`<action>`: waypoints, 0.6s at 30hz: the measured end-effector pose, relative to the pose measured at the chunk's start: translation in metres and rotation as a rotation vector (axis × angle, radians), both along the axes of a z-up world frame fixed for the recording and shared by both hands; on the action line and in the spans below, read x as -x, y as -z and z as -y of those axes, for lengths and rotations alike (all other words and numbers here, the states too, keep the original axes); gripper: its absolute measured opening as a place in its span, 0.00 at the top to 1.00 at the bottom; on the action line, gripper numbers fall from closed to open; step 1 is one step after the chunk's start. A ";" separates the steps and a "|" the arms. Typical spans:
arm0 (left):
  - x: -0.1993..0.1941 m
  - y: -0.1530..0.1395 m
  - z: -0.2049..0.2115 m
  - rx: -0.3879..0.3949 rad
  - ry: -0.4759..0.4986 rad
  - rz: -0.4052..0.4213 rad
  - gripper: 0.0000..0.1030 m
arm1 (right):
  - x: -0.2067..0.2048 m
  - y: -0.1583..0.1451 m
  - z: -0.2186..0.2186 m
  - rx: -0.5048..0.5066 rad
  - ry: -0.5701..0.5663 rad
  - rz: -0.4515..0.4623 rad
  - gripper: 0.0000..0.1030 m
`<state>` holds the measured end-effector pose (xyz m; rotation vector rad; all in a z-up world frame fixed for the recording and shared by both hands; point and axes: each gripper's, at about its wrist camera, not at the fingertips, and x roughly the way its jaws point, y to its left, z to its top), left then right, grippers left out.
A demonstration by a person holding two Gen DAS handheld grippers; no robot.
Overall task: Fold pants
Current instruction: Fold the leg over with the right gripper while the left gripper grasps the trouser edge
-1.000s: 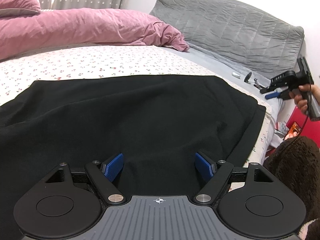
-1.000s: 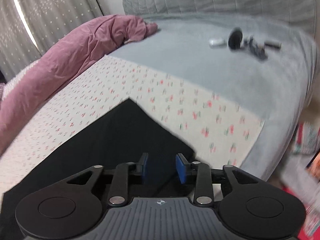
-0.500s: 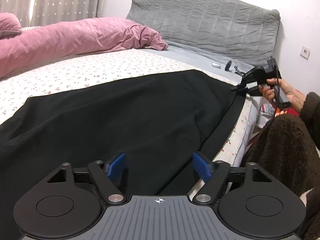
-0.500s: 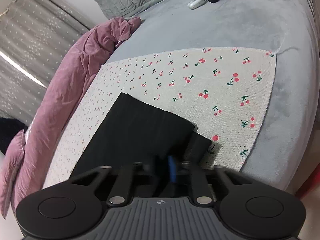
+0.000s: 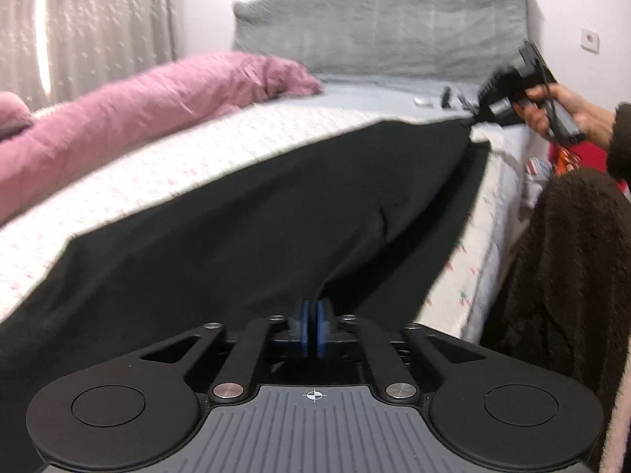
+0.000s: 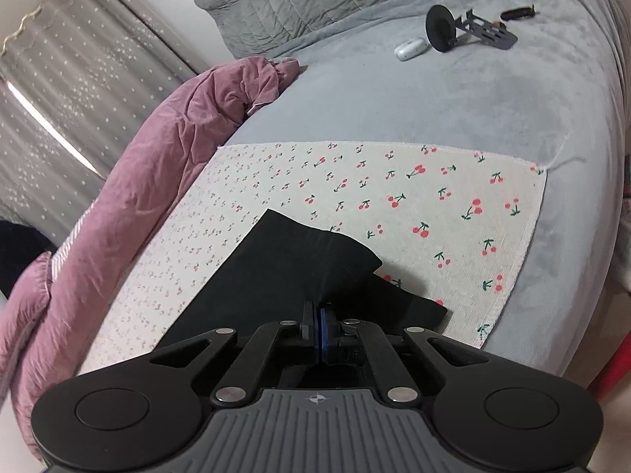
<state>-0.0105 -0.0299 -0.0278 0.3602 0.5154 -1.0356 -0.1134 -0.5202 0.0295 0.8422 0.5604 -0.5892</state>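
Pants [image 5: 244,213] spread on sheet [image 6: 414,181]; quilt [image 5: 130,106] behind, headboard [image 5: 378,19] beyond.

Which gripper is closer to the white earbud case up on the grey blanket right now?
Right. The right gripper pinches the black pants at the end nearest the earbud case. The left gripper pinches the pants' opposite end, farther down the bed.
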 end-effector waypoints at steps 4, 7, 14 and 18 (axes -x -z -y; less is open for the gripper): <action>0.005 -0.014 -0.007 0.026 0.034 0.002 1.00 | 0.001 -0.004 -0.010 0.079 -0.023 -0.047 0.98; 0.010 -0.014 -0.005 -0.009 0.074 -0.008 1.00 | 0.005 -0.002 -0.017 0.130 -0.040 -0.085 0.98; 0.015 -0.006 -0.006 -0.059 0.114 -0.040 1.00 | 0.015 0.005 -0.032 0.211 -0.046 -0.151 0.98; 0.015 -0.005 -0.010 -0.051 0.134 -0.070 1.00 | 0.020 0.005 -0.040 0.265 -0.040 -0.193 0.98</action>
